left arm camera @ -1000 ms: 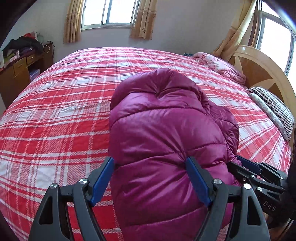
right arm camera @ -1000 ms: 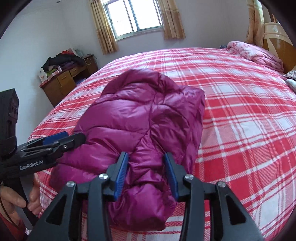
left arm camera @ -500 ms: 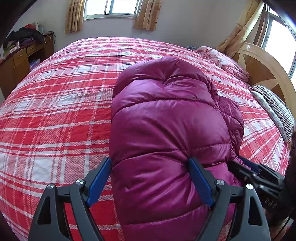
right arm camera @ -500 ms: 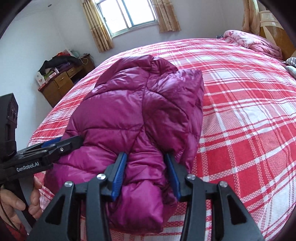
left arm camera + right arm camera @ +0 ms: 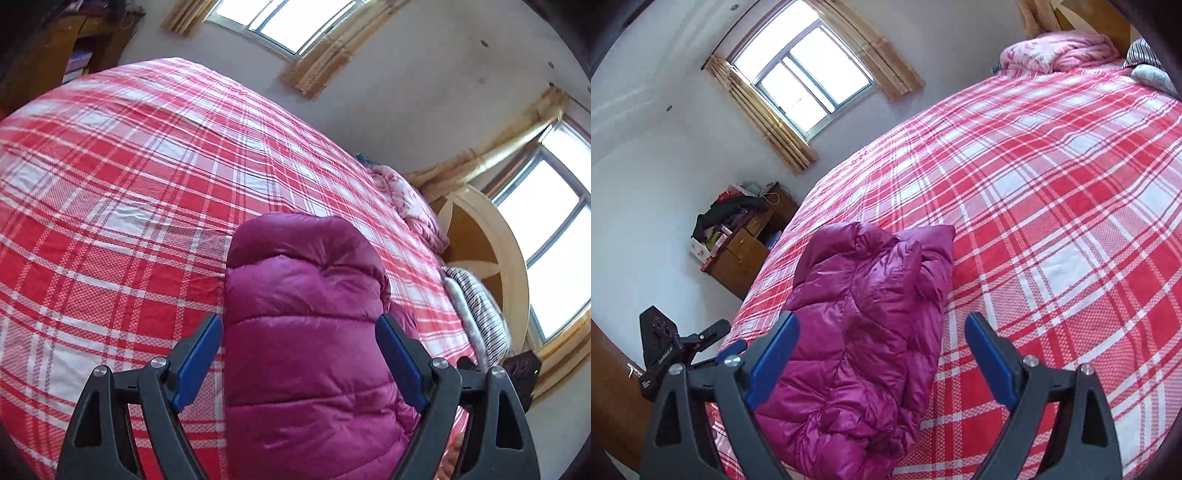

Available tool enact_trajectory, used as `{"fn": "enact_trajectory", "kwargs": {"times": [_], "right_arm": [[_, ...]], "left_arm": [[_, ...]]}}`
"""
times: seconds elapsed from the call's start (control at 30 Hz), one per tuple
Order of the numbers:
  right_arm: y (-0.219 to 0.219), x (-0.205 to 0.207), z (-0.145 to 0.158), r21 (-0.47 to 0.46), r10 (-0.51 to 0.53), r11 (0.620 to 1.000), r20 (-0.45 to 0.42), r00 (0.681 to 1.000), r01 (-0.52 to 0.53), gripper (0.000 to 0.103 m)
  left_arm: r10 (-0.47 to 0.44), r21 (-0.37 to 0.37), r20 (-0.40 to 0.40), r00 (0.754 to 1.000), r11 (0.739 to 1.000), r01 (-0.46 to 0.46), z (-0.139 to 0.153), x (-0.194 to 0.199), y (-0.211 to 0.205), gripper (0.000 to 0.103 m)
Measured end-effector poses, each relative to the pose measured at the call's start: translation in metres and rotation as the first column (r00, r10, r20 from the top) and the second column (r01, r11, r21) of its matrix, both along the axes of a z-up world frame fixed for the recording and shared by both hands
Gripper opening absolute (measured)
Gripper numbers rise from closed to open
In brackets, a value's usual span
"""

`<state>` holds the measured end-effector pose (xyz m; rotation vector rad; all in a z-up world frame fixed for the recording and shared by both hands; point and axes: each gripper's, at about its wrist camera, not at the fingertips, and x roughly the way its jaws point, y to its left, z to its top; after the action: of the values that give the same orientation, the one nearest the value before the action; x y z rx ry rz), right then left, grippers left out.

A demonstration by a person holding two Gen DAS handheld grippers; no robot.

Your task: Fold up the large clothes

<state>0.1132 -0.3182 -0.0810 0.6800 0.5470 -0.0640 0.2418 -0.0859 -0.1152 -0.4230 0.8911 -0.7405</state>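
A folded magenta puffer jacket (image 5: 306, 332) lies on the red plaid bed (image 5: 110, 184) near its front edge. It also shows in the right wrist view (image 5: 864, 325). My left gripper (image 5: 299, 354) is open, its blue fingers wide on either side of the jacket, lifted above it. My right gripper (image 5: 882, 358) is open and empty, raised above the jacket's right side. The left gripper's body (image 5: 676, 350) shows at the left in the right wrist view.
A pink quilt (image 5: 1060, 51) and a striped pillow (image 5: 476, 321) lie by the wooden headboard (image 5: 480, 243). A wooden cabinet (image 5: 738, 247) with clutter stands by the wall left of the bed. The bed sheet (image 5: 1052, 221) stretches wide to the right.
My right gripper let go of the jacket and opened wide. Both grippers lifted up and back, tilting the views. The jacket now lies loose on the bed.
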Motion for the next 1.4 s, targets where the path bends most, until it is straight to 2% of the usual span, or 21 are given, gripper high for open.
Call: {"fn": "enact_trajectory", "kwargs": {"times": [0.13, 0.27, 0.37, 0.47, 0.57, 0.6, 0.7, 0.77, 0.83, 0.93, 1.07, 1.17, 1.4], "right_arm": [[0.001, 0.029, -0.017, -0.003, 0.028, 1.0, -0.055, 0.998, -0.028, 0.093], [0.004, 0.054, -0.041, 0.021, 0.06, 0.998, -0.112, 0.992, -0.058, 0.093], [0.006, 0.063, -0.056, 0.081, 0.086, 0.994, -0.12, 0.989, -0.077, 0.093], [0.016, 0.067, -0.056, 0.021, 0.105, 0.994, -0.116, 0.988, -0.103, 0.094], [0.021, 0.076, -0.057, 0.005, 0.149, 0.989, -0.13, 0.98, -0.15, 0.094], [0.025, 0.081, -0.058, -0.009, 0.162, 0.986, -0.141, 0.977, -0.165, 0.094], [0.036, 0.092, -0.057, -0.059, 0.181, 0.979, -0.17, 0.969, -0.194, 0.094], [0.043, 0.097, -0.055, -0.097, 0.181, 0.975, -0.19, 0.965, -0.202, 0.091], [0.051, 0.097, -0.054, -0.095, 0.224, 0.965, -0.186, 0.957, -0.244, 0.07], [0.053, 0.093, -0.057, -0.062, 0.24, 0.965, -0.183, 0.953, -0.255, 0.055], [0.067, 0.079, -0.053, -0.076, 0.227, 0.966, -0.197, 0.954, -0.246, 0.048], [0.079, 0.067, -0.048, -0.095, 0.225, 0.964, -0.199, 0.954, -0.247, 0.044], [0.098, 0.043, -0.046, -0.054, 0.263, 0.96, -0.171, 0.95, -0.275, 0.04]], "left_arm": [[-0.04, 0.024, -0.006, 0.999, 0.999, 0.04, -0.013, 0.018, -0.022, 0.085], [-0.093, 0.031, -0.061, 0.994, 0.995, 0.095, -0.037, 0.03, -0.046, 0.085], [-0.111, 0.095, -0.03, 0.993, 0.989, 0.113, -0.048, 0.031, -0.059, 0.085], [-0.133, 0.089, -0.029, 0.991, 0.987, 0.135, -0.057, 0.034, -0.06, 0.086], [-0.153, 0.03, -0.092, 0.984, 0.987, 0.157, -0.072, 0.046, -0.056, 0.088], [-0.151, 0.012, -0.086, 0.985, 0.988, 0.153, -0.074, 0.047, -0.054, 0.089], [-0.156, 0.062, -0.034, 0.987, 0.985, 0.158, -0.071, 0.041, -0.063, 0.089], [-0.163, 0.093, -0.02, 0.986, 0.982, 0.164, -0.07, 0.04, -0.069, 0.088], [-0.168, 0.11, -0.018, 0.986, 0.979, 0.169, -0.068, 0.039, -0.071, 0.086], [-0.171, 0.152, 0.009, 0.985, 0.974, 0.168, -0.062, 0.028, -0.075, 0.072], [-0.162, 0.226, 0.058, 0.985, 0.963, 0.145, -0.051, 0.006, -0.075, 0.065], [-0.15, 0.245, 0.065, 0.987, 0.961, 0.13, -0.048, -0.008, -0.071, 0.064], [-0.106, 0.29, 0.116, 0.988, 0.954, 0.068, -0.032, -0.042, -0.05, 0.059]]}}
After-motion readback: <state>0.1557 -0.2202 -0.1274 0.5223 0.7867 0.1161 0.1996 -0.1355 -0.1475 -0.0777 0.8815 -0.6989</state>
